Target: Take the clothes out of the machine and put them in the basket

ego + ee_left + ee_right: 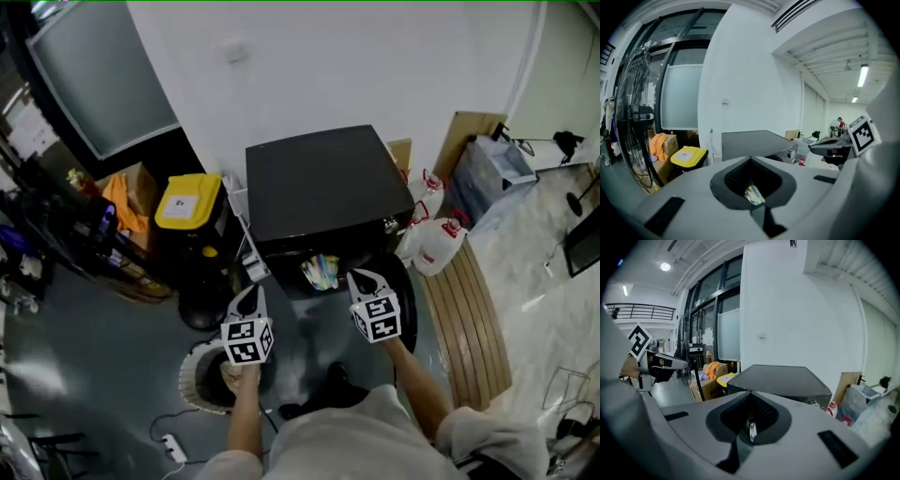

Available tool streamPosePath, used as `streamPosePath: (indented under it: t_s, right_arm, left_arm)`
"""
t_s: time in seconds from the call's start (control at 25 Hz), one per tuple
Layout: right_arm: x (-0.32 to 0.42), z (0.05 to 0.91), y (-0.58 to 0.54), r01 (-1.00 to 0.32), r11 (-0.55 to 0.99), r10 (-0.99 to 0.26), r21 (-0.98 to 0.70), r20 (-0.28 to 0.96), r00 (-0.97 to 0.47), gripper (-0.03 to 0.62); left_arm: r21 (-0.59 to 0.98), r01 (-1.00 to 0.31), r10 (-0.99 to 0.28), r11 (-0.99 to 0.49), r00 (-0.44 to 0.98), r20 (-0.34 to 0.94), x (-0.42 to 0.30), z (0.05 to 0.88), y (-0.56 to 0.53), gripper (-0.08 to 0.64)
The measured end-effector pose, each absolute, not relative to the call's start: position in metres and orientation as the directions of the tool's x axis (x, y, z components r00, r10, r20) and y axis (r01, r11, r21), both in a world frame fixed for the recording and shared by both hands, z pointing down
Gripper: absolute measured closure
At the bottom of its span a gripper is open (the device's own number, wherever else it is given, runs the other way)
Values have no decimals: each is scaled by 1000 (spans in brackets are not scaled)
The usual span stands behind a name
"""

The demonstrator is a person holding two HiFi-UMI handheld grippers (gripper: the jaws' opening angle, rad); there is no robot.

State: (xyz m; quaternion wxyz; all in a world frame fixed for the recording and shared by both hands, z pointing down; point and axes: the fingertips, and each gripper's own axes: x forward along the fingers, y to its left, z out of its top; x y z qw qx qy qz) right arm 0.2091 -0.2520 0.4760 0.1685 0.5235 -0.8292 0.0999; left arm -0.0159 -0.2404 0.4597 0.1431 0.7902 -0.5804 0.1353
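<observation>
Two grippers, left gripper (253,295) and right gripper (364,279), hang closed and empty before the black washing machine (323,183); colourful clothes (322,272) show at its front, with a white basket (195,380) beneath the left gripper.

Matt black smooth machine (323,183), white slatted plastic basket (190,380), glossy grey floor (94,347), wooden slatted board (473,319), glossy yellow plastic lid (187,200), orange cloth (122,202), cardboard box (142,180), plastic jugs (436,246).
</observation>
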Motion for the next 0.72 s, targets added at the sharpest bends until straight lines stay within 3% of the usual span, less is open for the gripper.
streamPosePath:
  t_s: [0.24,0.72]
  right_arm:
    - [227,509,-277,-904,428,-816,-7,427,-390,571]
    - [200,619,-322,-921,388,-776,-20,532,-339,571]
  left_arm:
    - [73,-945,-846,-320,319,426,18,493,-267,543]
    - [115,-918,-747,-379,377,547,16,607,-312,543]
